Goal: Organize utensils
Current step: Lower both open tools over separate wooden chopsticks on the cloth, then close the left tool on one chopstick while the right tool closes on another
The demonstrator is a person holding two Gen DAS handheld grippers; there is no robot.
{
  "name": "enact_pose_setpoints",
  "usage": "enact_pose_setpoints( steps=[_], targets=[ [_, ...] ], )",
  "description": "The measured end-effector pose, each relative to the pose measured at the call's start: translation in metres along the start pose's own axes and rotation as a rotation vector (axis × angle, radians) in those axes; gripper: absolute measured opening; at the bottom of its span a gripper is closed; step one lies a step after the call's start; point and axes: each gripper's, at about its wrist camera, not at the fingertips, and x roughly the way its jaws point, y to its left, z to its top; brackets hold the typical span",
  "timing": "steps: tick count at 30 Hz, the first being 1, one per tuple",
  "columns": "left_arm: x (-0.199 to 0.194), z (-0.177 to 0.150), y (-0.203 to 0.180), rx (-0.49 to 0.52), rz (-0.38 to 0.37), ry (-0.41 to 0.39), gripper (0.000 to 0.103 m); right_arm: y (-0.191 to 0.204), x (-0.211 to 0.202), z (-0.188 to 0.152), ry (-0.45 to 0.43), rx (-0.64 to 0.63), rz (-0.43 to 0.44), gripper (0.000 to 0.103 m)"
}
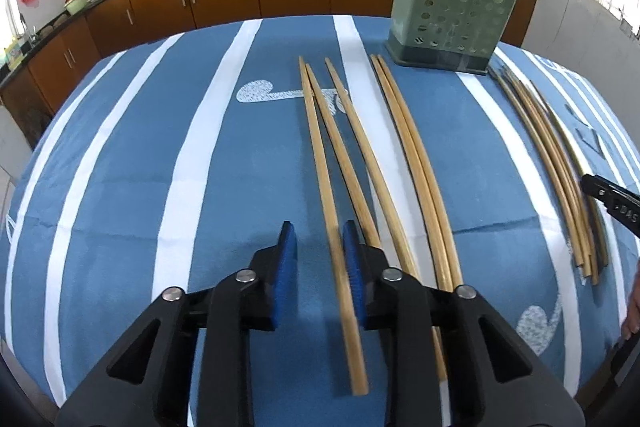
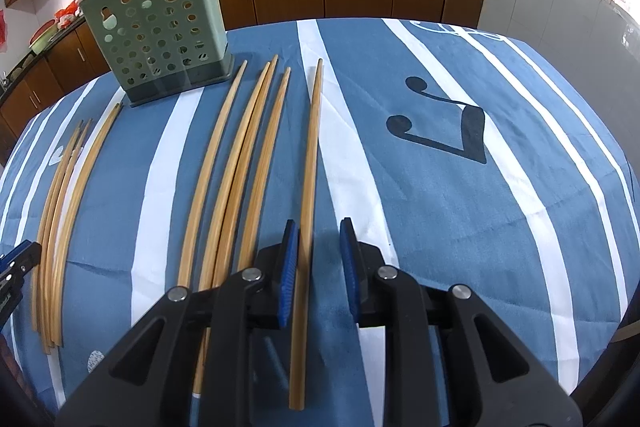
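Left gripper (image 1: 318, 247): blue pads narrowly apart, a chopstick (image 1: 332, 211) between them, lying against the right pad, clear of the left. Right gripper (image 2: 319, 247): pads likewise apart, the outermost chopstick (image 2: 310, 179) touching its left pad only. Neither stick is clamped. Further chopsticks (image 2: 236, 155) lie side by side on the blue-and-white striped tablecloth (image 2: 460, 195); a green perforated holder (image 2: 160, 27) stands upright at their far ends
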Motion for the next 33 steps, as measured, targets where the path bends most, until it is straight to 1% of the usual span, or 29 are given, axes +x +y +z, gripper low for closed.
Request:
enact_pose_setpoints(
  steps=[2,3,4,6,10,15,18,20,22,30,33],
  targets=[
    [0.003,0.005,0.001,0.004,0.012,0.001,0.015,0.000,0.002,0.003,0.004,-0.009,0.000,0.020],
    [0.006,0.008,0.002,0.007,0.017,0.002,0.012,0.001,0.003,0.004,0.005,-0.013,0.002,0.015],
    [0.009,0.012,0.004,0.007,0.023,0.004,0.012,0.000,0.004,0.006,0.006,-0.014,0.006,0.011],
    [0.015,0.021,0.009,0.005,0.032,0.006,0.011,-0.002,0.008,0.011,0.008,-0.006,0.014,0.008],
    [0.028,0.037,0.024,-0.008,0.050,0.001,0.011,-0.013,0.017,0.023,-0.006,0.022,0.012,0.008],
    [0.035,0.044,0.038,-0.022,0.014,-0.027,0.011,-0.022,0.025,0.034,-0.048,0.032,-0.025,0.008],
    [0.033,0.042,0.041,-0.039,-0.020,-0.036,0.011,-0.024,0.026,0.035,-0.066,0.030,-0.026,0.008],
    [0.030,0.038,0.044,-0.053,-0.046,-0.041,0.011,-0.023,0.024,0.033,-0.065,0.028,-0.021,0.011],
    [0.028,0.035,0.045,-0.056,-0.055,-0.043,0.011,-0.023,0.023,0.031,-0.062,0.026,-0.011,0.016],
    [0.019,0.023,0.043,-0.035,-0.050,-0.045,0.013,-0.019,0.012,0.016,-0.054,0.008,0.007,0.019],
    [0.016,0.018,0.041,-0.024,-0.039,-0.050,0.013,-0.017,0.009,0.011,-0.061,-0.001,0.000,0.017]
  ],
)
